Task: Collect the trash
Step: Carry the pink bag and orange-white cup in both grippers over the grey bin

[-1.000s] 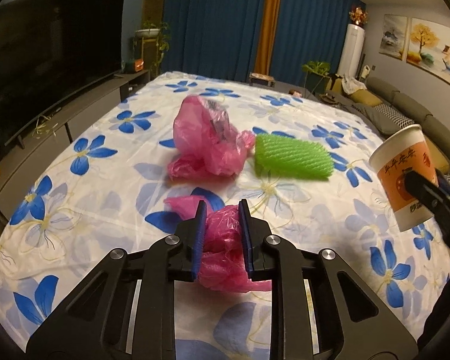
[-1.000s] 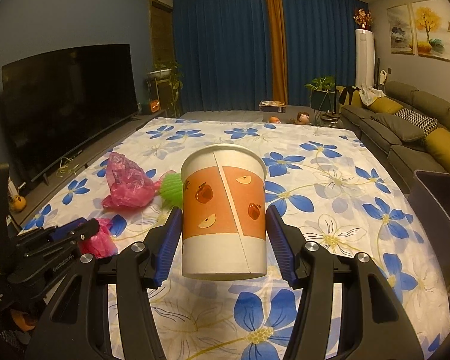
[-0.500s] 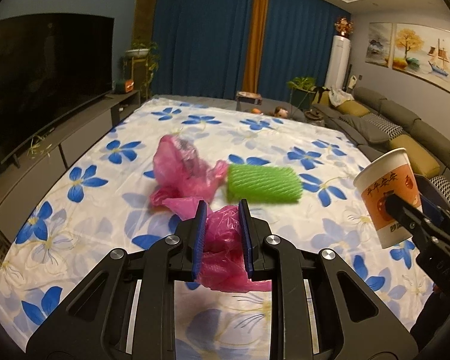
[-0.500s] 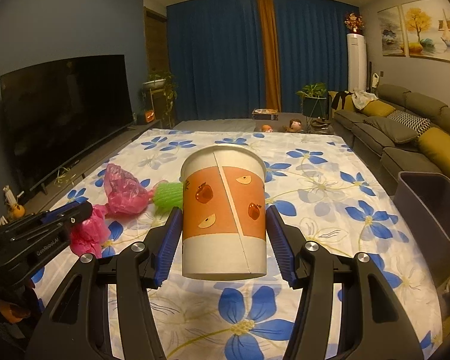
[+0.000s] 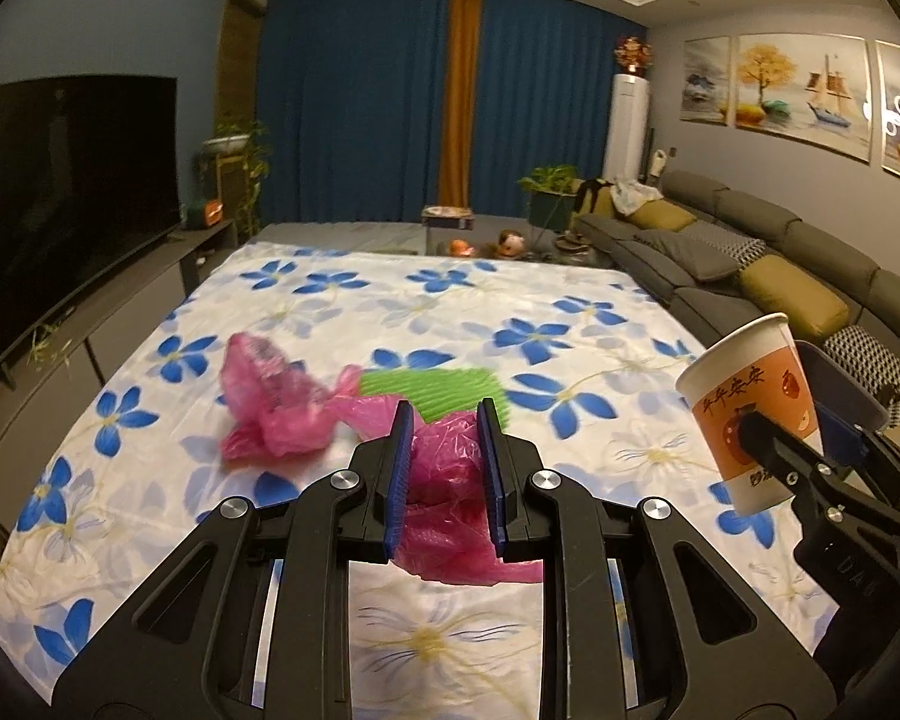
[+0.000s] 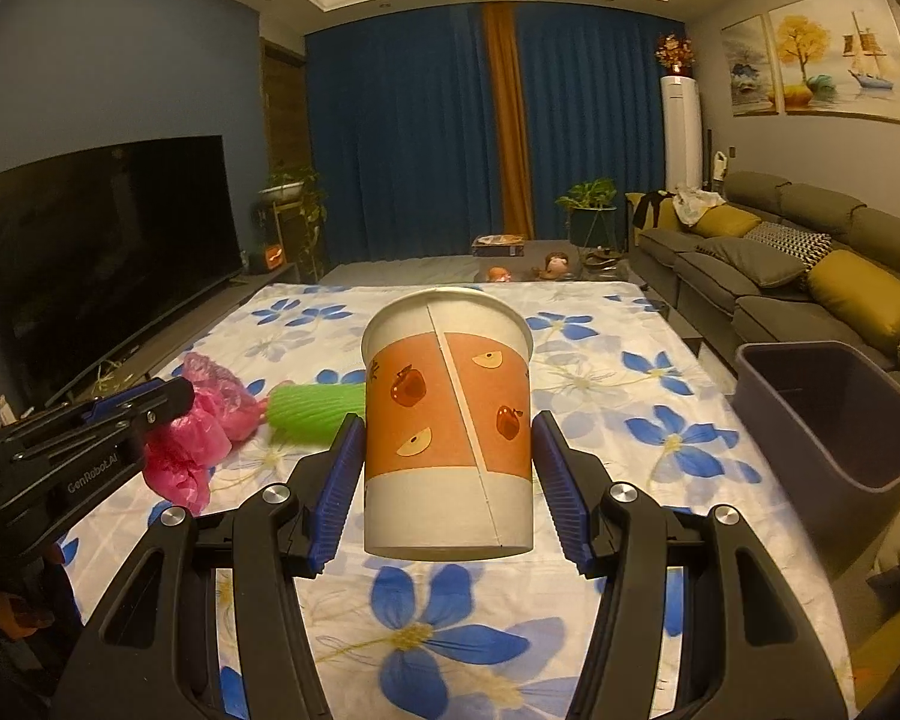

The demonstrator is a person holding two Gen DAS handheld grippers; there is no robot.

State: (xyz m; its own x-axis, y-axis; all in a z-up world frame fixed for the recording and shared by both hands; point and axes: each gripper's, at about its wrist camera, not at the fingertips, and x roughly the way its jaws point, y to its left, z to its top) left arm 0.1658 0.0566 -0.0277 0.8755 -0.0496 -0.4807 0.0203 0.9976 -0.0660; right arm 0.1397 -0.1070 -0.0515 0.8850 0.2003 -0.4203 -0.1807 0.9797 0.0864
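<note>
My left gripper (image 5: 445, 420) is shut on a crumpled pink plastic bag (image 5: 450, 498), held above the flowered sheet (image 5: 450, 312); the same pink plastic bag (image 6: 180, 462) hangs from it in the right wrist view. My right gripper (image 6: 447, 438) is shut on an upright orange-and-white paper cup (image 6: 447, 420), lifted off the sheet; from the left wrist the paper cup (image 5: 750, 408) shows at the right. A second pink bag (image 5: 270, 402) and a green foam net (image 5: 444, 390) lie on the sheet beyond my left gripper.
A dark grey bin (image 6: 822, 414) stands at the sheet's right edge, in front of a grey sofa (image 6: 810, 276). A black TV (image 6: 108, 246) on a low cabinet lines the left side. Blue curtains and plants close the far end.
Both grippers have risen and drawn back with their loads. The second pink bag and green net now sit lower and smaller in the left wrist view; the bin has come further into the right wrist view.
</note>
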